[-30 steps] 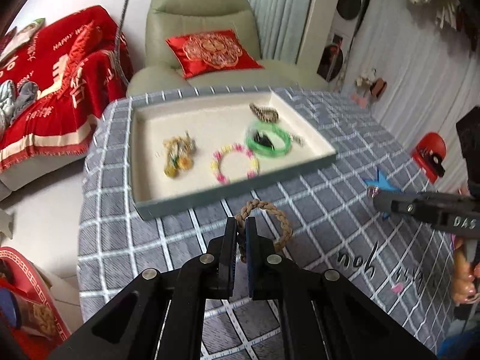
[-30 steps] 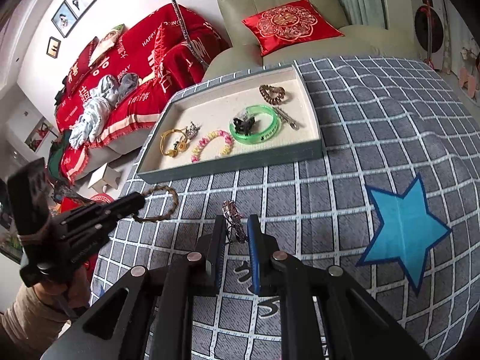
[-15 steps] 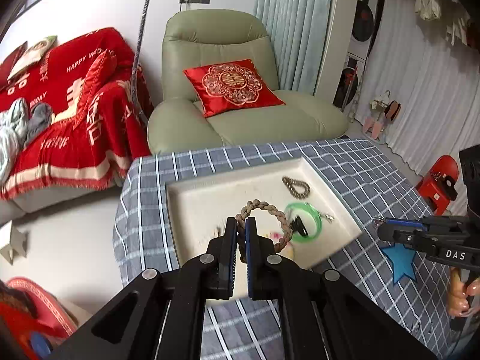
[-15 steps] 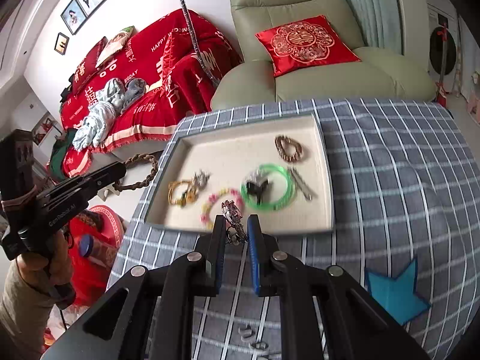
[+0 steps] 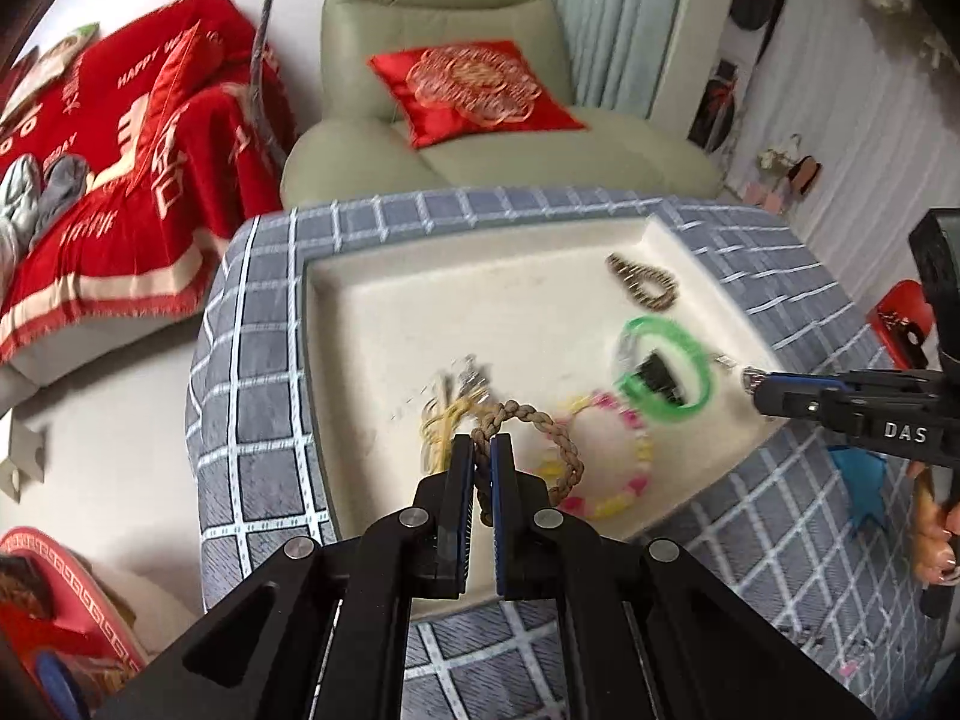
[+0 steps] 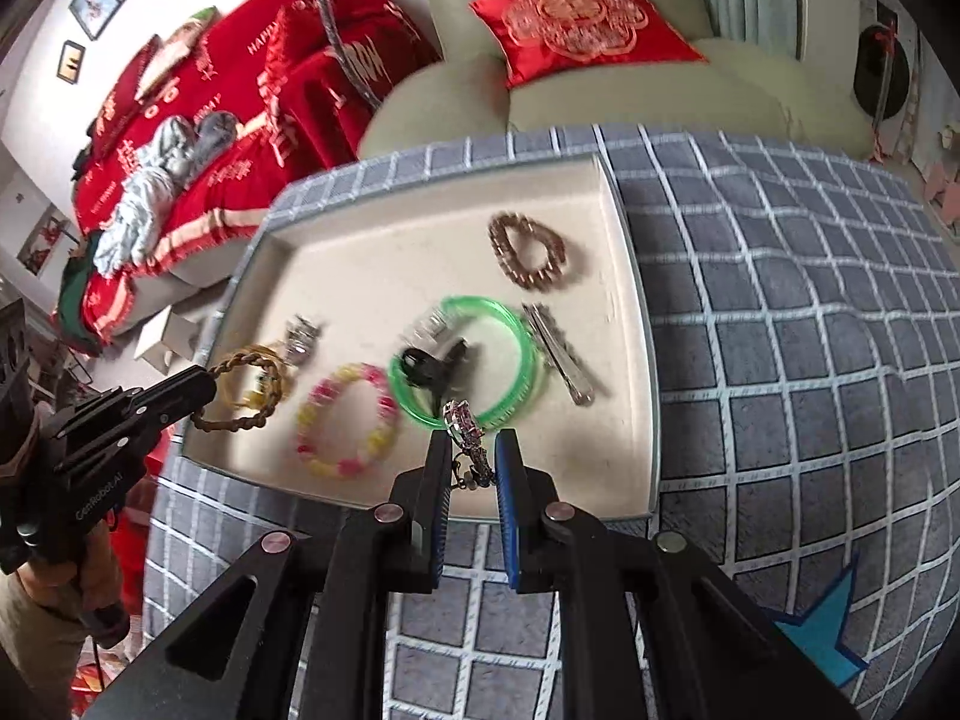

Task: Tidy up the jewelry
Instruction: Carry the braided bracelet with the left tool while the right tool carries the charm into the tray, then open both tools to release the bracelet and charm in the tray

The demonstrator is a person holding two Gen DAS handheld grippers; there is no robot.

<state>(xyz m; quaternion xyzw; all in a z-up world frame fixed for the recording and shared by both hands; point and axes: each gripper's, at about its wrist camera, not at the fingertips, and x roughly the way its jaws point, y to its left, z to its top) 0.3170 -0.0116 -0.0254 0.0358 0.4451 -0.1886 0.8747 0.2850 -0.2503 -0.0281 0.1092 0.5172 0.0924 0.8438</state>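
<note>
My left gripper is shut on a brown braided bracelet and holds it above the near left part of the cream tray; it also shows in the right wrist view. My right gripper is shut on a small silver and pink sparkly piece, held over the tray's near edge. In the tray lie a green bangle around a black clip, a pink and yellow bead bracelet, a gold bracelet, a silver hair clip and a brown bead bracelet.
The tray sits on a grey checked tablecloth with a blue star at the near right. A green armchair with a red cushion and a red-covered sofa stand behind the table.
Both grippers have moved forward and down over the tray, each still holding its piece. The tray now fills more of both views.
</note>
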